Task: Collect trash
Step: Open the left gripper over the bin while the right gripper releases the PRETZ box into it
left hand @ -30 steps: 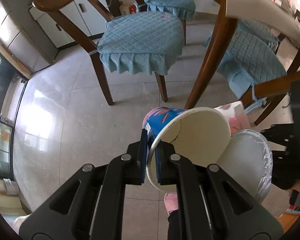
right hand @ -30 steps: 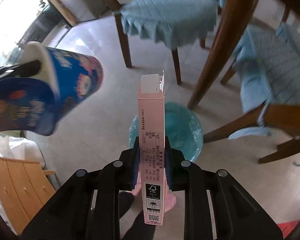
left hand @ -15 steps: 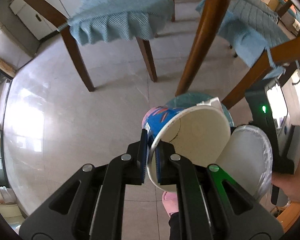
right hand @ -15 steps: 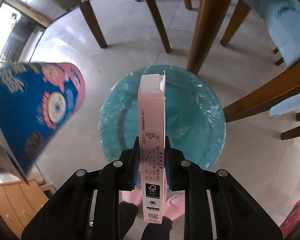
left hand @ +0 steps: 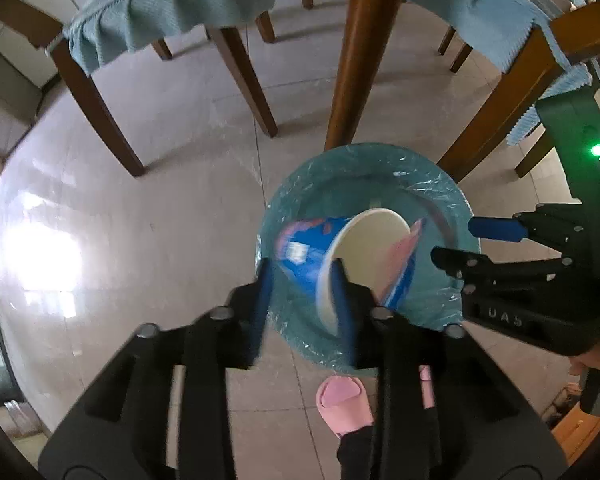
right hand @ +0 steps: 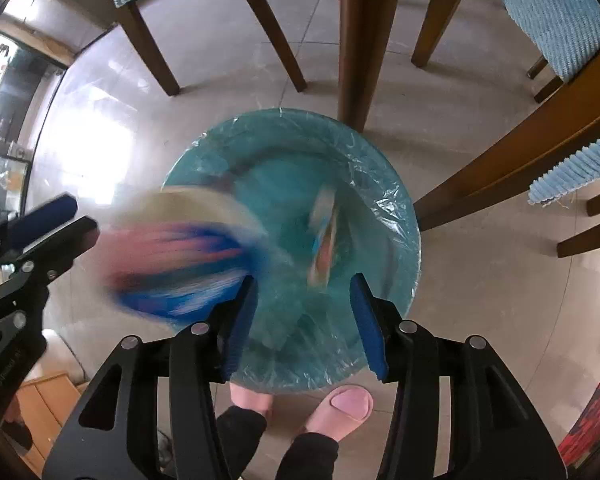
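Over the lined trash bin, both tools spread open: the left tool releases a paper cup, the right tool a pink carton, both dropping in. Next: fetching more trash.

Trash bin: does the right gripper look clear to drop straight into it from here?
Probably yes. The right gripper, jaws opening with nothing between them, hangs right over the bin; its mouth is uncovered. The falling cup and pink box are dropping clear inside.
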Demonstrator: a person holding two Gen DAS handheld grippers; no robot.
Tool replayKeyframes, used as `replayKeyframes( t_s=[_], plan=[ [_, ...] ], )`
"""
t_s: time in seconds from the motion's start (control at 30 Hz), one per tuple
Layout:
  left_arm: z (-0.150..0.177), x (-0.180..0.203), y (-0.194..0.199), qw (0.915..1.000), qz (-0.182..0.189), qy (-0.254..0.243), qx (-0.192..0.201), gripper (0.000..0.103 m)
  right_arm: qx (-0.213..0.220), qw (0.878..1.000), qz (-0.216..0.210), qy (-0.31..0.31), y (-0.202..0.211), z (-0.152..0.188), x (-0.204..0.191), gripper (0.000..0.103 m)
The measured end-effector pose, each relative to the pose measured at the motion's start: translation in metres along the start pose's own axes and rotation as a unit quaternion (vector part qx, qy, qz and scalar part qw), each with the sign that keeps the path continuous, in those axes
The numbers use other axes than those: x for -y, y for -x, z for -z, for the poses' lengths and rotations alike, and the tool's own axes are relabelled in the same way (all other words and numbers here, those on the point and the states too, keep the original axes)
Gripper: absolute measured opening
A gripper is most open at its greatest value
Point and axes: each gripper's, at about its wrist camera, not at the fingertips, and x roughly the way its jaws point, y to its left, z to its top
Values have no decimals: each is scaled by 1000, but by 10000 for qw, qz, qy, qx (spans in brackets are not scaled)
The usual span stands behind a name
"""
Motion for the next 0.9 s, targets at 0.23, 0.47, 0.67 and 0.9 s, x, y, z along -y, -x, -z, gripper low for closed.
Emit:
replayKeyframes(
  t_s=[0.23, 0.47, 0.67, 0.9],
  plan=[
    [3, 10, 14, 10000, 21, -47, -37, 31, 70, 9997, -209, -139, 14, 5, 4, 49],
    [8, 7, 41, 10000, -19, -12, 5, 31, 291, 9985, -466, 27, 48, 5, -14, 49],
    [0, 1, 74, 9997, -25, 246, 72, 35, 448, 9975, -531, 157, 87, 4, -30, 50],
    [-2, -2, 118, 9992, -85, 327, 233, 43, 603, 9963, -500, 349, 130, 7, -40, 51]
  ],
)
